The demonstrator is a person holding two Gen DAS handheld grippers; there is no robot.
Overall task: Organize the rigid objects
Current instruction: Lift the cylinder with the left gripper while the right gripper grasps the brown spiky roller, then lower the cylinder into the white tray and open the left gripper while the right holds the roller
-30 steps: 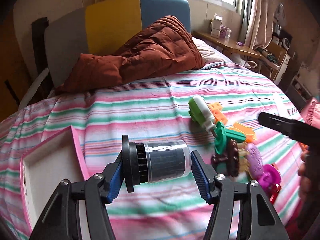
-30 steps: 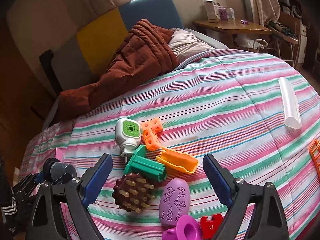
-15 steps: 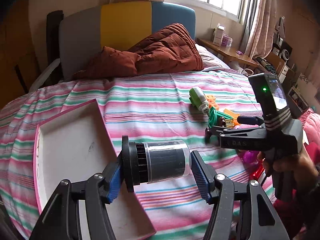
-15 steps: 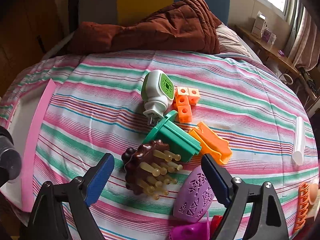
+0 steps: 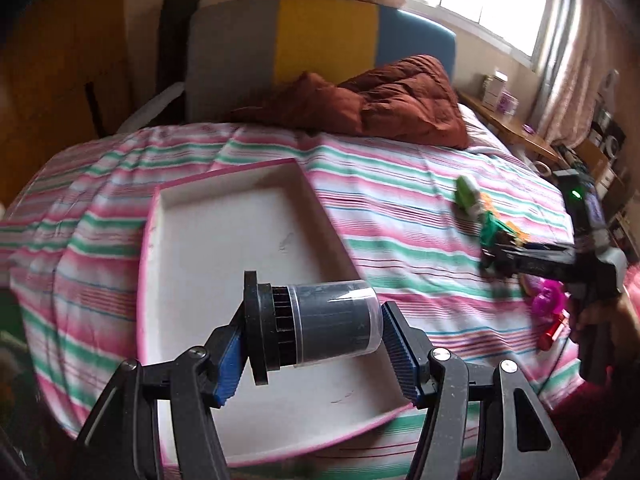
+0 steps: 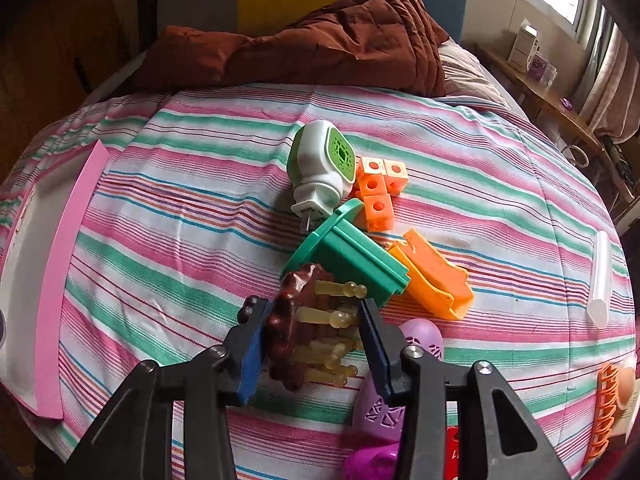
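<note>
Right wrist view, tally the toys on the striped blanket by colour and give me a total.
Orange: 3, cube cluster, ramp piece, ladder piece
Green: 2, plug-in unit, teal block
Purple or magenta: 2, oval, ring
Brown: 1, massager
White: 1, tube
Red: 1, piece
Total: 10

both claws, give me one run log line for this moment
left claw: shut on black canister, over pink tray | right claw: shut on brown massage brush | rest of toys on bed

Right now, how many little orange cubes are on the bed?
4 orange cubes, joined in one cluster beside the green and white plug-in: two at the back, two in front. More may be hidden.
</note>
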